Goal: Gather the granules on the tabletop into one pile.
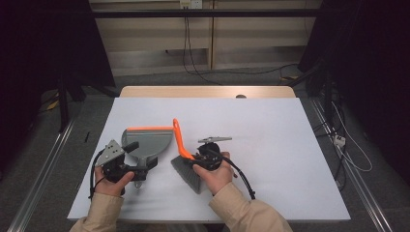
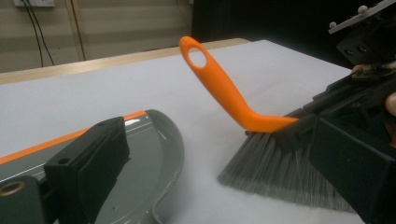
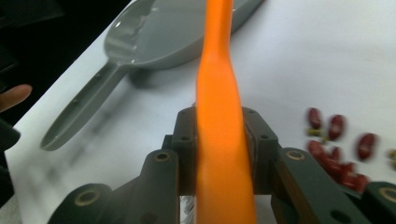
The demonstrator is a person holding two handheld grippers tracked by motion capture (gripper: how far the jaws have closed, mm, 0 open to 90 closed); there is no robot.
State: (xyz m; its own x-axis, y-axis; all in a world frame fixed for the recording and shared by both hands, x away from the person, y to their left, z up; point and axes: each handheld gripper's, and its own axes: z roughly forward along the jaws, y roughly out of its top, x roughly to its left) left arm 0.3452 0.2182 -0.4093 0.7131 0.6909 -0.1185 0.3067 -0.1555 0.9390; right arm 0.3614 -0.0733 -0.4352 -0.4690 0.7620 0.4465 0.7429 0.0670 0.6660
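Bristles of the grey hand brush with the curved orange plastic handle [image 1: 183, 145] rest on the white table surface [image 1: 270, 145] near the middle of its near edge. The right gripper [image 1: 196, 159] pinches that handle between its pads. Just left lies the grey plastic dustpan with an orange lip [image 1: 147, 140], its handle toward the near edge, where the left gripper [image 1: 138, 166] sits; whether those jaws clamp it I cannot tell. Small red beans [image 3: 336, 140] lie scattered beside the brush.
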